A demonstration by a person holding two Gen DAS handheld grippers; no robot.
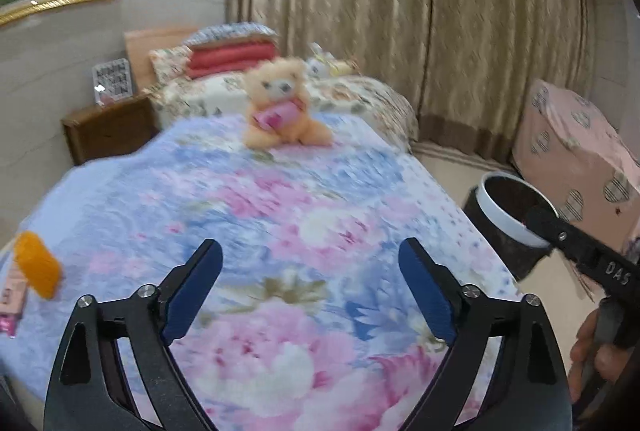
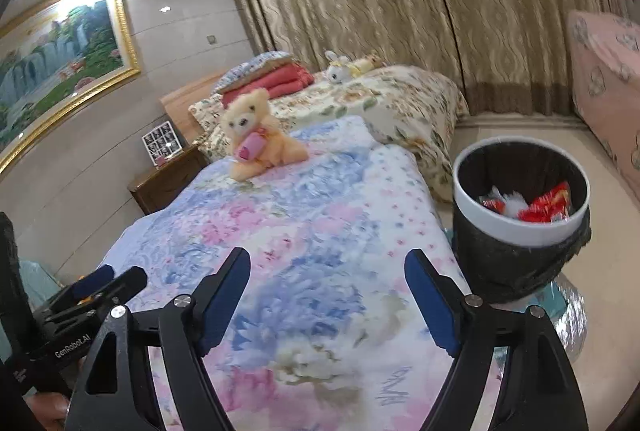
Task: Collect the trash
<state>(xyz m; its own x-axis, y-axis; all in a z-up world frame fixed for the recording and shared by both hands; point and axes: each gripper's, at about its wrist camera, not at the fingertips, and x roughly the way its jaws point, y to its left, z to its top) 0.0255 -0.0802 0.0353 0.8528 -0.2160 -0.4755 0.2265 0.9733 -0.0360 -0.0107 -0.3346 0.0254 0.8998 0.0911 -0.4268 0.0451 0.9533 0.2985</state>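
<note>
Both of our grippers, left gripper [image 1: 310,285] and right gripper [image 2: 328,295], gape empty over the floral quilt [image 1: 280,211]. Left of the left fingers lies an orange packet [image 1: 38,265]; right of the right fingers stands the trash bin [image 2: 520,227]; a teddy bear [image 1: 280,103] sits ahead.

Pink-and-blue floral bedspread [image 1: 280,215], peach teddy bear [image 1: 280,103], orange packet [image 1: 38,263], black bin [image 2: 516,259] with white rim, red wrappers [image 2: 548,205] inside

Teddy bear [image 1: 282,103] sits on floral quilt [image 1: 280,231], nightstand [image 1: 110,129] beside.
</note>
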